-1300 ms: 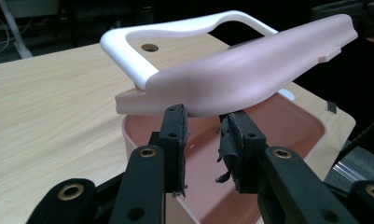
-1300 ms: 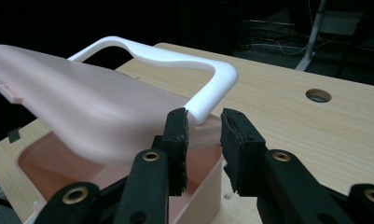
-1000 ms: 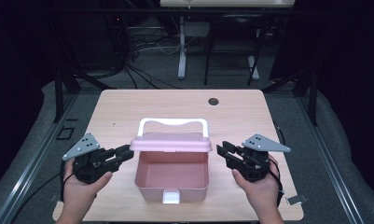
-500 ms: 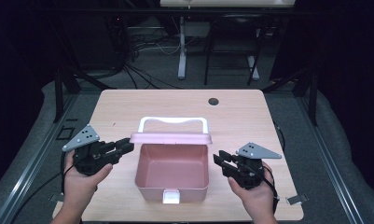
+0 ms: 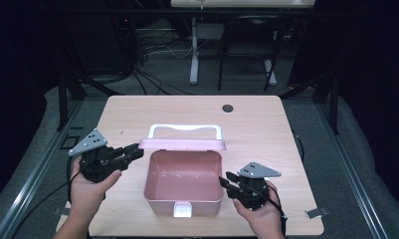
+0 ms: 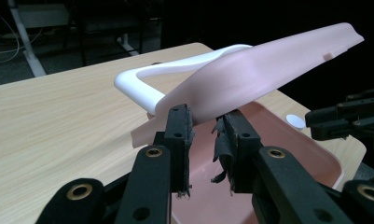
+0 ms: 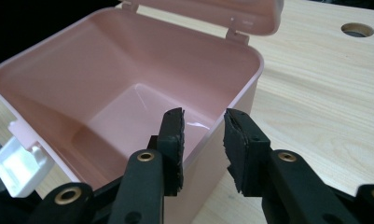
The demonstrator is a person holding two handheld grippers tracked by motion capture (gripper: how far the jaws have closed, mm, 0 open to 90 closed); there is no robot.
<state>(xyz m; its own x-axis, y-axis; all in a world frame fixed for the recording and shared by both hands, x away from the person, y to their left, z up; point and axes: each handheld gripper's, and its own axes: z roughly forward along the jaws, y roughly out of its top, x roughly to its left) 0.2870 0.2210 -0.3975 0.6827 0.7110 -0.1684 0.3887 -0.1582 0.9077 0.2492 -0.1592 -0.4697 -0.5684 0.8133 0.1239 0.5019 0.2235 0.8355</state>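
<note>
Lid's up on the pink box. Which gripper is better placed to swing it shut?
Probably left. The left gripper sits right at the raised lid, jaws open at its corner. The right gripper is lower, beside the box wall.

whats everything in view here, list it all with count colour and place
box: 1, pink, open and empty, near middle of table
lid: 1, pink, raised at box's far edge
handle: 1, white, on lid
latch: 1, white, box's near side
table: 1, light wood
hole: 1, dark, far right of tabletop
left gripper: 1, black, open, at lid's left end
right gripper: 1, black, open, beside box's right wall
hands: 2, holding grippers
</note>
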